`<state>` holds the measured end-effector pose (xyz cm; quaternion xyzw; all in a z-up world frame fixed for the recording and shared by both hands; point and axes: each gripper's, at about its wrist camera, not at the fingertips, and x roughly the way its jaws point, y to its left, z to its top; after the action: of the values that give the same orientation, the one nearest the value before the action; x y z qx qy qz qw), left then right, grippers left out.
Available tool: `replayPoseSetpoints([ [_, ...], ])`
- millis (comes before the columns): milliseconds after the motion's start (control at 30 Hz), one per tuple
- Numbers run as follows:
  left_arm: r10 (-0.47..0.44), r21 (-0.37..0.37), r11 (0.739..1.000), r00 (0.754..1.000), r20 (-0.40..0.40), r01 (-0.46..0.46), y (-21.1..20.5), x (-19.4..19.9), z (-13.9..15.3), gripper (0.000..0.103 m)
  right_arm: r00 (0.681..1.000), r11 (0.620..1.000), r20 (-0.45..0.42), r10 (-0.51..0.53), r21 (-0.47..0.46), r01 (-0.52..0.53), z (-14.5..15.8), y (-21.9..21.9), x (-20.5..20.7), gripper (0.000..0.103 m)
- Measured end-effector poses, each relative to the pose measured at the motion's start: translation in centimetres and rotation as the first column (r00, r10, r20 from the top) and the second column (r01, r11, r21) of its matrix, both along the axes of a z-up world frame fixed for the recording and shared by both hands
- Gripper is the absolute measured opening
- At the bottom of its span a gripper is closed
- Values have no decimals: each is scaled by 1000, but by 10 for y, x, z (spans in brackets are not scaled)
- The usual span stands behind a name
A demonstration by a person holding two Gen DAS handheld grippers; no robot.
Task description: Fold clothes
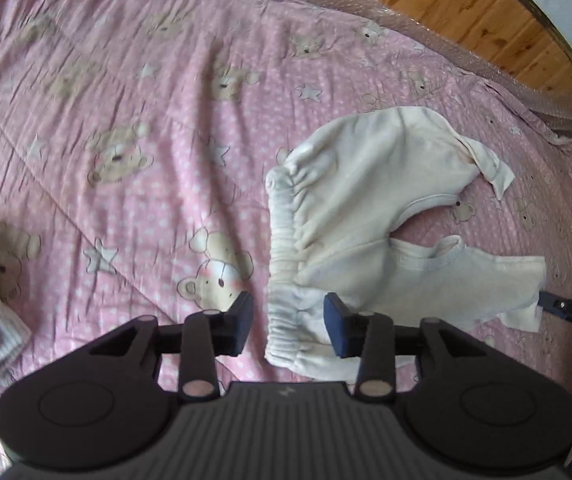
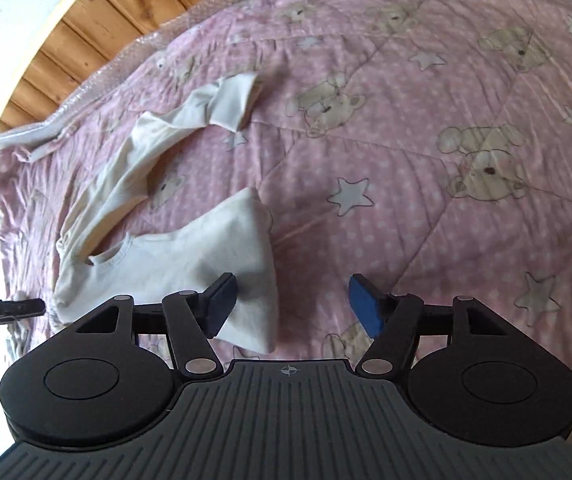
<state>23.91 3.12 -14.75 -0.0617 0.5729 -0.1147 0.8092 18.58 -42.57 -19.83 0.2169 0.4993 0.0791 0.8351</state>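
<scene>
On the pink bedspread [image 1: 134, 80] lie one cream trousers [image 1: 346, 216], both grippers [image 1: 289, 326] [image 2: 292, 306] gaping, empty.

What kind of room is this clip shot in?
Most likely a bedroom: a pink quilt with bears and stars covers a bed, cream child's trousers lie on it, and wooden flooring shows beyond the edge.

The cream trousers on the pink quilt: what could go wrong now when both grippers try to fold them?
1. The left gripper is open around the waistband of the cream trousers; it may pinch the pink quilt too.
2. The right gripper is open, with only its left finger over a leg hem; it may miss.
3. The far leg lies twisted, so the fold may come out uneven.
</scene>
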Motion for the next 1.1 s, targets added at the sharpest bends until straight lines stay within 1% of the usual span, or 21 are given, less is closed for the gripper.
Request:
replayPoseSetpoints([
  [33,-23,25,999,1000,10,23,-6,1,0,42,999,999,18,37,-7,-37,-2,6,5,56],
  [67,-35,48,998,999,13,34,-12,5,1,42,997,997,33,68,-36,-67,0,12,8,43],
  [100,-46,71,996,999,17,45,-17,8,1,42,995,992,45,92,-92,-88,7,16,10,7],
  [200,-76,107,992,996,46,71,-29,18,1,42,983,956,72,166,-257,-142,29,29,15,6],
  [267,-79,103,992,996,46,74,-29,25,-2,42,971,901,107,213,-405,-153,46,35,14,5],
  [300,-80,101,992,996,45,75,-29,28,-3,42,963,862,126,238,-484,-150,55,38,13,11],
  [333,-79,105,992,996,40,75,-30,32,-6,42,958,832,125,257,-534,-154,60,38,15,32],
  [367,-81,108,991,996,38,77,-31,36,-8,42,958,815,101,269,-553,-171,59,36,19,42],
  [400,-87,110,991,995,44,82,-33,39,-8,42,958,808,98,271,-564,-171,59,33,23,50],
  [467,-99,114,989,994,56,92,-38,45,-9,42,954,826,140,264,-544,-149,65,32,32,49],
  [500,-106,115,988,992,62,99,-40,48,-10,43,946,851,160,282,-497,-169,67,36,40,51],
  [533,-110,118,988,992,64,102,-41,52,-11,45,936,859,173,306,-474,-193,67,44,49,60],
  [567,-111,132,986,992,66,102,-44,56,-14,45,920,839,174,352,-495,-227,63,59,58,62],
  [700,-110,195,976,991,81,93,-54,71,-22,45,842,690,106,529,-632,-353,24,109,98,61],
  [767,-106,207,975,990,93,85,-55,75,-25,45,811,620,69,581,-684,-385,7,117,113,50],
  [800,-104,213,974,990,99,81,-55,78,-26,45,805,601,44,591,-690,-403,4,116,120,31],
  [833,-107,213,974,989,103,83,-54,78,-27,45,807,606,29,589,-676,-419,7,112,126,2],
  [900,-112,211,974,988,110,87,-51,80,-30,45,814,646,36,580,-629,-432,25,101,130,0],
  [967,-116,210,974,986,117,90,-49,82,-33,45,816,693,58,574,-565,-447,53,87,126,0],
  [1033,-113,190,978,985,130,87,-43,83,-35,46,835,770,77,545,-439,-462,85,70,122,0],
  [1100,-95,152,986,985,144,73,-38,86,-36,46,875,858,86,476,-262,-441,108,49,129,0],
])
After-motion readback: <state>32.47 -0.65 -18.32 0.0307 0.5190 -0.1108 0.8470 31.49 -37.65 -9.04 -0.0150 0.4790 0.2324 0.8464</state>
